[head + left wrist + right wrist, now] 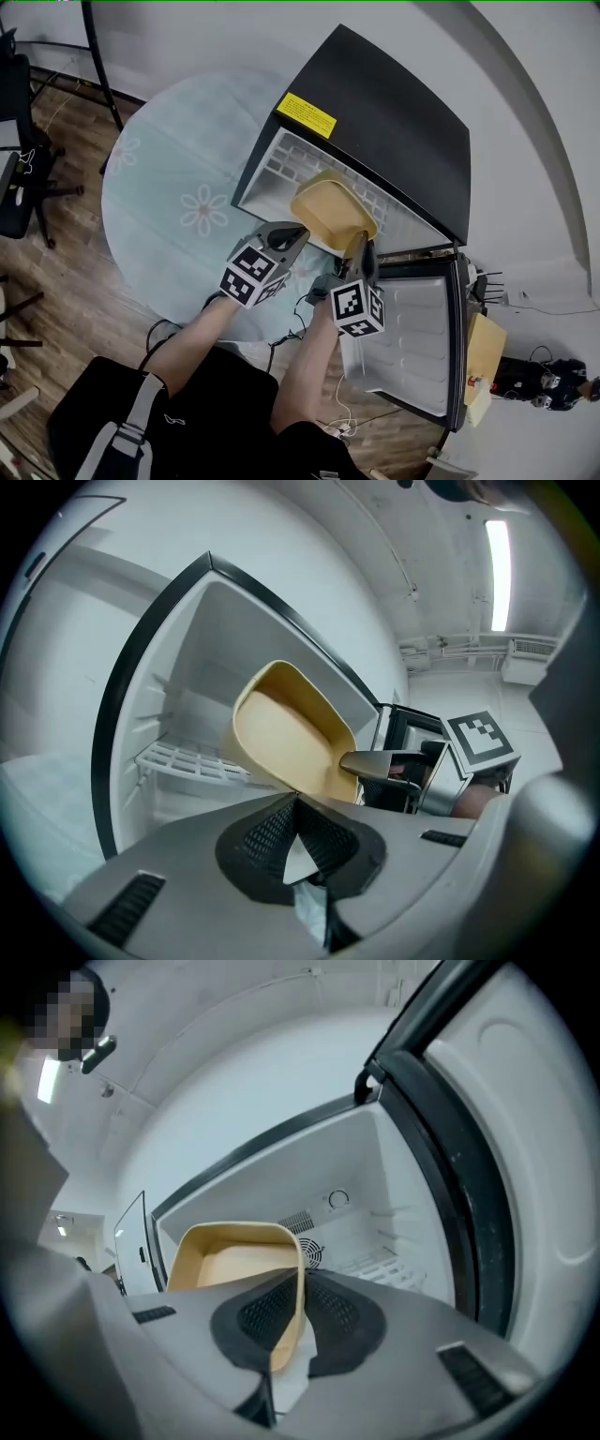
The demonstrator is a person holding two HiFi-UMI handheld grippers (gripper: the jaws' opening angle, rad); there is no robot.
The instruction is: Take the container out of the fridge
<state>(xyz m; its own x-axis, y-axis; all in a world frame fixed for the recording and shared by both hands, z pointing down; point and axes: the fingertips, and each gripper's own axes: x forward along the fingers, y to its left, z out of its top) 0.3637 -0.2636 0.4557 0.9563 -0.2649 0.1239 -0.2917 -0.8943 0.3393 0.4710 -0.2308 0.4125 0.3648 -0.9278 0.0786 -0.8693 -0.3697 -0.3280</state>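
1. Bare forearms (pixel 202 333) lead up the head view to both grippers, each carrying a black-and-white marker cube.
2. Beyond them, the left gripper (pixel 298 232) and right gripper (pixel 360 246) hold a tan container (pixel 333 211) between them. It hangs tilted in the air just outside the open front of the mini fridge (pixel 394 122).
3. That fridge is a matte black box with a yellow label (pixel 307 115) and a white inside. Its door (pixel 412 337) is swung wide, showing a ribbed white liner.
4. It sits at the edge of a round, pale tabletop (pixel 159 178) printed with flowers, above a wood-plank floor (pixel 56 281).
5. From the left gripper view, the jaws are drawn together, their tips pinching the container's lower rim.
6. The container is a smooth, shallow tub with rounded corners, and it is empty.
7. Behind it, a white wire shelf (pixel 187 759) crosses the bare fridge compartment.
8. From the right gripper view, the black mesh-textured pads (pixel 267 1312) are clamped on the container's thin side wall, one inside and one outside.
9. On the fridge's back wall sit a round dial (pixel 338 1198) and a small fan grille (pixel 311 1253).
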